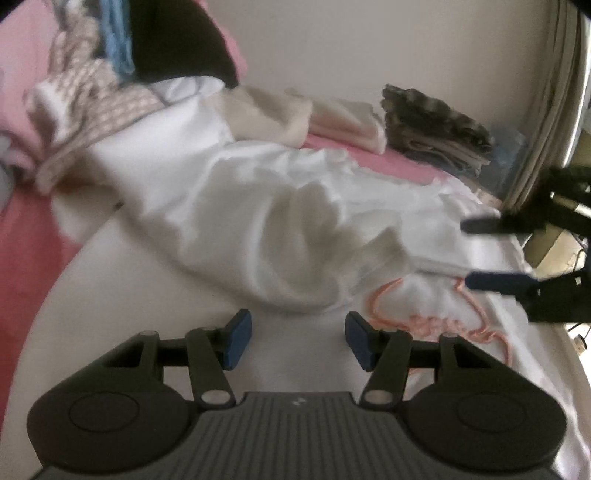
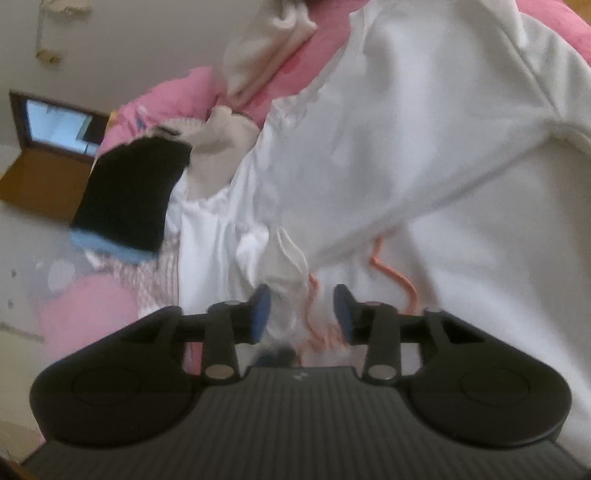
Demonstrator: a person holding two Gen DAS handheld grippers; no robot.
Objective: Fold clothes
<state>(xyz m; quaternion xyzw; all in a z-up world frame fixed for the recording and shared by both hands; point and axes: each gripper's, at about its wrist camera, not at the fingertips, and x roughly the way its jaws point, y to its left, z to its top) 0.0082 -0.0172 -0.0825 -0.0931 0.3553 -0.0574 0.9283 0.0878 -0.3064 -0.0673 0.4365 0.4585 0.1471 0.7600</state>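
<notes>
A white sweatshirt (image 1: 258,206) with orange-pink stitched lettering (image 1: 436,321) lies rumpled on the pink bed sheet (image 1: 369,153). One sleeve is bunched across its middle. My left gripper (image 1: 298,339) is open just above the near part of the shirt, with nothing pinched. My right gripper (image 1: 484,253) comes in from the right edge with its dark fingers apart over the lettering. In the right wrist view the sweatshirt (image 2: 424,147) fills the frame. My right gripper (image 2: 302,314) is open, and a sleeve cuff (image 2: 291,258) with lettering lies in the gap, unpressed.
A heap of clothes at the far left holds a patterned beige piece (image 1: 85,96), a black garment (image 1: 177,40) and a blue one (image 1: 118,33). A cream folded piece (image 1: 273,110) and a dark folded stack (image 1: 432,118) lie behind. A curtain (image 1: 554,92) hangs at right.
</notes>
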